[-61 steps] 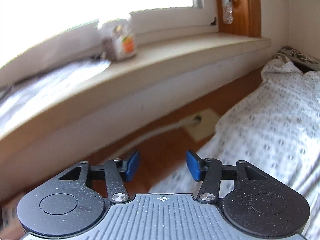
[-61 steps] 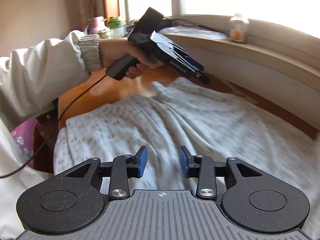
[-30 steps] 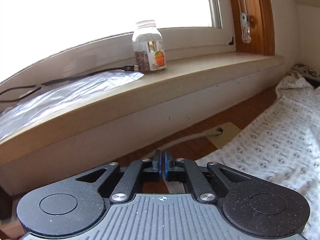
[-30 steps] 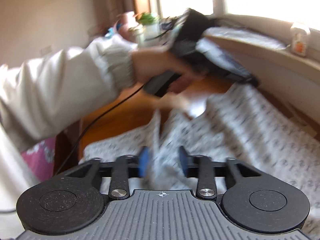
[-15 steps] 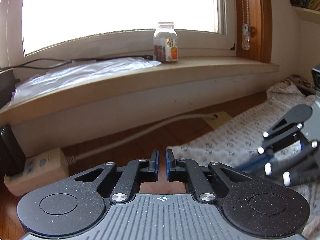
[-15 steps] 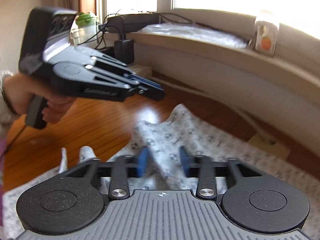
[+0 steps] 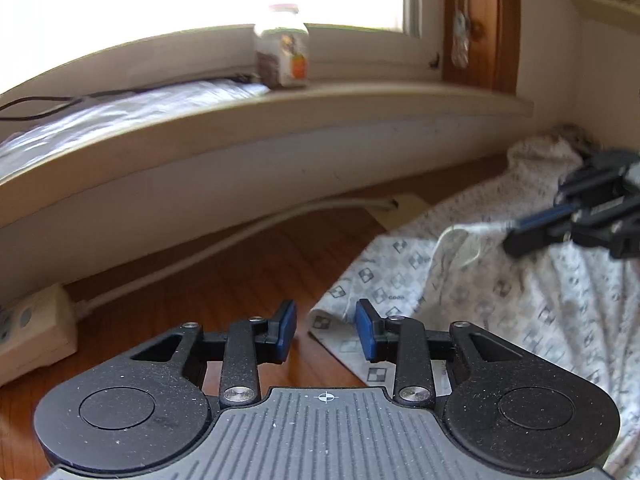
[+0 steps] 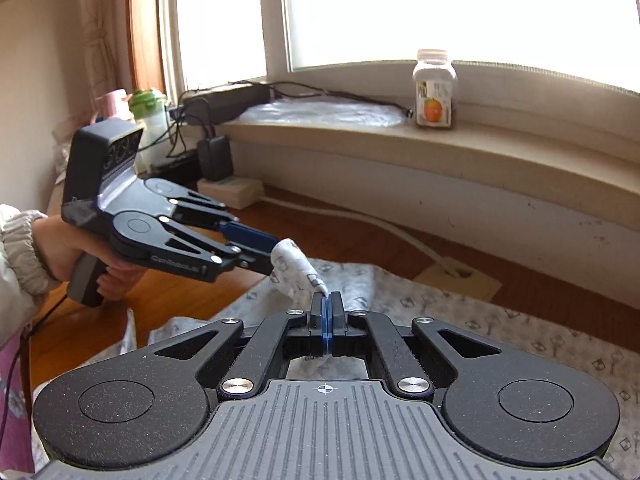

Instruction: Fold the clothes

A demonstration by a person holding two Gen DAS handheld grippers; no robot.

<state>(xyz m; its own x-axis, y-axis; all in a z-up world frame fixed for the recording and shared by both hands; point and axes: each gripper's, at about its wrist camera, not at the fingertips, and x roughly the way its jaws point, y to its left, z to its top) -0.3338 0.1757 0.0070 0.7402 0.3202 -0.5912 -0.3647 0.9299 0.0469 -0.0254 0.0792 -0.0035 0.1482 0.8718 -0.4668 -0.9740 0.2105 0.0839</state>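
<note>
Now the right gripper (image 8: 327,312) has pinched shut on the cloth (image 8: 420,312) at mid-frame — half a second ago it was open. The left gripper (image 7: 326,334) has opened, fingers apart, empty. That cloth lies spread on the floor (image 7: 224,280), lower right — a fold looks ready.

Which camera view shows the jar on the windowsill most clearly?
The right wrist view: there the jar is sharp, upright on the windowsill, with its orange label readable as a picture. In the left wrist view the same jar is blurred and partly washed out by window light.
</note>
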